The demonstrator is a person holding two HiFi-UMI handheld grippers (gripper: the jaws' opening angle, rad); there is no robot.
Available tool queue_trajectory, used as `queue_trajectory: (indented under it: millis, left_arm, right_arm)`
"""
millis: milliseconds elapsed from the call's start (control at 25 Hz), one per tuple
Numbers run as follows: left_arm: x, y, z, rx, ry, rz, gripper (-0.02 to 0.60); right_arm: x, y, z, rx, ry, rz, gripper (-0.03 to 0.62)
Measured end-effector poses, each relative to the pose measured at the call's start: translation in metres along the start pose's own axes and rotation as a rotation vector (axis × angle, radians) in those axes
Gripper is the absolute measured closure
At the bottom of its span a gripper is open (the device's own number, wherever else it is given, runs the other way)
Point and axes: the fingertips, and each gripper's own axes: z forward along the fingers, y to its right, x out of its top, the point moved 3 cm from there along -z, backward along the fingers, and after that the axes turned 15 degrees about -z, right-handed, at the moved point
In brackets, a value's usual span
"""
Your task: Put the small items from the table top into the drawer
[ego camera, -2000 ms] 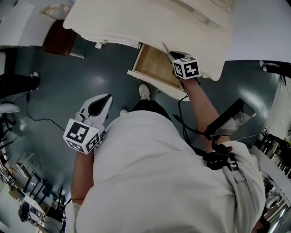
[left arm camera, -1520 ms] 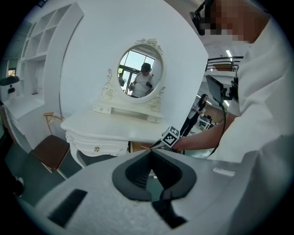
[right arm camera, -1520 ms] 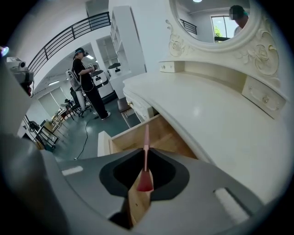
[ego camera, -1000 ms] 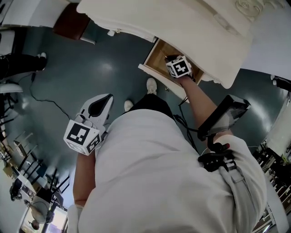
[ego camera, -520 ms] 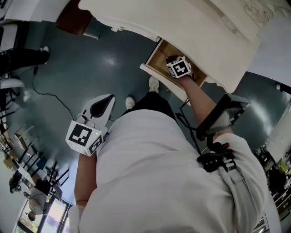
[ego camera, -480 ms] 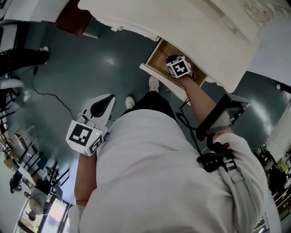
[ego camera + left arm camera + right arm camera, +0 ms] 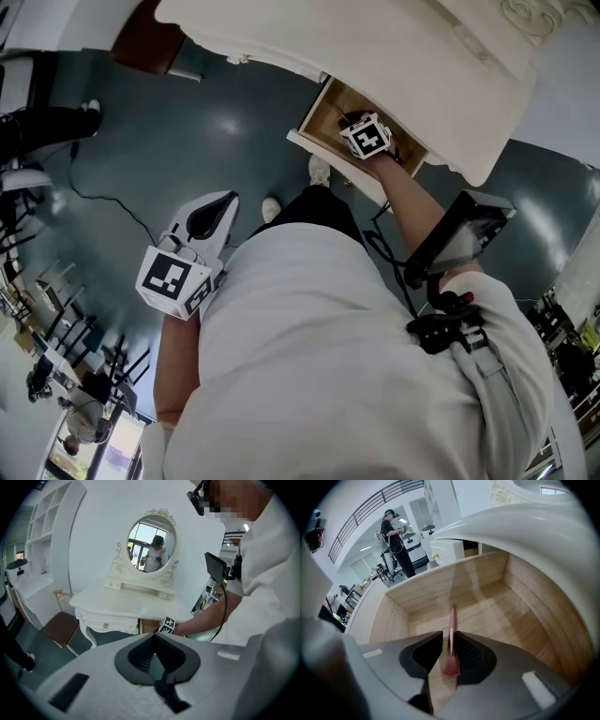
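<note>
My right gripper is inside the open wooden drawer, low over its floor. Its jaws are opening. A slim pink makeup brush stands between them, bristles toward the camera, blurred and loose beside the right pad. In the head view the right gripper's marker cube sits over the drawer, which is pulled out from the white dressing table. My left gripper hangs at my left side over the floor, shut and holding nothing. From it I see the table.
An oval mirror stands on the table top. A brown-seated chair sits to the table's left. The floor is dark grey-blue with a cable across it. A person stands in the background of the right gripper view.
The right gripper has gone from the drawer's edge down into the drawer and stayed there. The left gripper has barely moved.
</note>
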Motion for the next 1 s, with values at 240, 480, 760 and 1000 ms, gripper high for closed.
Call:
queue_trajectory:
  millis: [240,480,760,1000]
  left_arm:
    - [-0.003,-0.001,-0.009,-0.024,0.006,0.024,0.580]
    - [-0.007,-0.003,-0.020,-0.072,0.023,0.055,0.580]
    - [-0.019,-0.001,-0.039,-0.147,0.046,0.117,0.579]
    - [-0.034,-0.005,-0.066,-0.194,0.079,0.149,0.580]
  right_arm:
    - [0.002,-0.004,-0.009,-0.029,0.001,-0.010,0.491]
    - [0.006,-0.008,-0.038,-0.088,0.024,0.007,0.511]
    - [0.007,-0.026,-0.080,-0.158,0.050,0.032,0.542]
    - [0.012,-0.055,-0.120,-0.223,0.075,0.045,0.580]
